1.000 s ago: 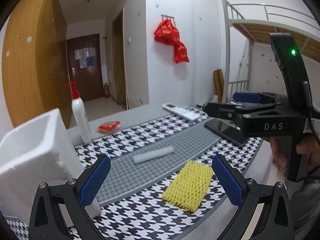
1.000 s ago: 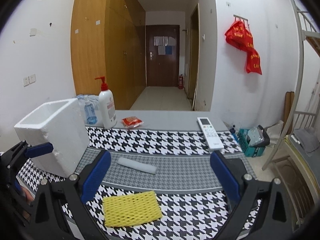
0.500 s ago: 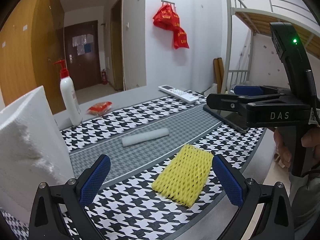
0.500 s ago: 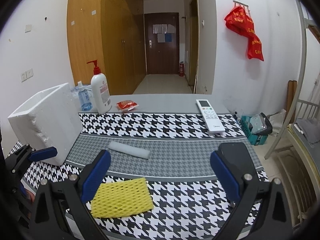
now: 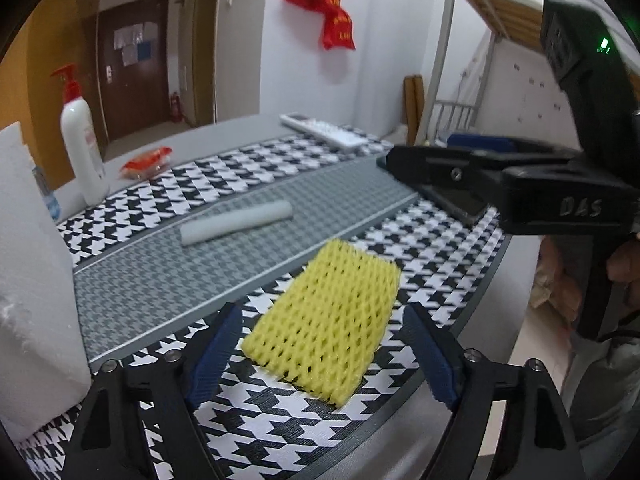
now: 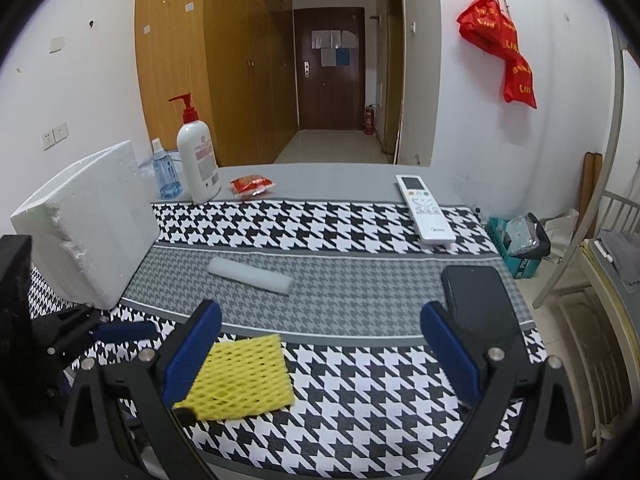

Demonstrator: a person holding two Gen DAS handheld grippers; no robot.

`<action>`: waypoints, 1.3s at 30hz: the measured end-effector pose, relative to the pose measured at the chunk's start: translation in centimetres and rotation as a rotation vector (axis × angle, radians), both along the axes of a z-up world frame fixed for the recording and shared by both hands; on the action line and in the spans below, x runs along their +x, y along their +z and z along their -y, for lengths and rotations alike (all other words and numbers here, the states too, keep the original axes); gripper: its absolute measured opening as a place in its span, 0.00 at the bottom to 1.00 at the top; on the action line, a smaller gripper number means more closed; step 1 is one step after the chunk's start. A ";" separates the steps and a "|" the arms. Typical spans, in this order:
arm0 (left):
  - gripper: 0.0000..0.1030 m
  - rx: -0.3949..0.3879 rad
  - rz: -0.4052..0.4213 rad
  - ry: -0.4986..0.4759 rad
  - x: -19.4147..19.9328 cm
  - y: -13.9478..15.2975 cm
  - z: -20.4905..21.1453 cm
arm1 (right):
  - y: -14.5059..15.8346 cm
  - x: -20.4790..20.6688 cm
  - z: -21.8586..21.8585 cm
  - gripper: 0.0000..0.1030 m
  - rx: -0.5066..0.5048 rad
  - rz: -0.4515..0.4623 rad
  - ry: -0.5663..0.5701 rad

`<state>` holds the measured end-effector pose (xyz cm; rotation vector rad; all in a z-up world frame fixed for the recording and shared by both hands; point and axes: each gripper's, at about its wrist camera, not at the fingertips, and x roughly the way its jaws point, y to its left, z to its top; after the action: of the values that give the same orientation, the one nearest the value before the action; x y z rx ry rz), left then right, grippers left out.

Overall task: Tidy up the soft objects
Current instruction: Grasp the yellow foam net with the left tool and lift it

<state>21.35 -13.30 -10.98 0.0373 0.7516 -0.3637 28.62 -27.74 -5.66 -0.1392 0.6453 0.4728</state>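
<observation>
A yellow foam net lies flat on the houndstooth cloth near the table's front edge. My left gripper hangs low over it. Its jaws are closing, with the net between the blue pads; the pads do not press on it. My right gripper stands open just right of the net, nothing between its fingers. A grey foam tube lies further back on the grey band. A white foam box stands at the left.
A pump bottle, a small blue bottle and a red packet stand at the back. A white remote and a dark phone lie on the right. A bunk bed frame stands right of the table.
My left gripper has sunk toward the yellow net, and its jaws have narrowed around it. The right gripper has dropped a little and stays open. Nothing on the table has moved.
</observation>
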 end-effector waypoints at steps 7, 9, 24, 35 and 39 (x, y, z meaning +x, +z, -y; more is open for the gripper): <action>0.77 0.055 -0.026 -0.009 0.8 -1.0 1.1 | -0.5 0.5 0.3 0.98 -0.002 -0.024 -0.006; 0.77 0.060 -0.050 -0.020 1.1 -1.4 1.3 | -0.5 0.5 0.2 0.98 -0.002 -0.021 -0.008; 0.38 0.165 -0.051 0.051 2.1 -2.1 0.6 | -1.0 1.3 0.3 0.98 0.013 -0.046 0.008; 0.21 0.069 -0.024 0.172 1.1 -0.6 -3.5 | -2.6 3.1 -2.5 0.98 -0.023 -0.092 0.107; 0.21 0.072 -0.020 0.198 0.7 -0.4 -4.0 | -2.8 3.5 -3.6 0.98 -0.066 -0.078 0.151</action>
<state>22.08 -9.26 -11.39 0.0269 0.7812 -0.1487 32.09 -24.13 -8.48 -0.2336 0.7306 0.6050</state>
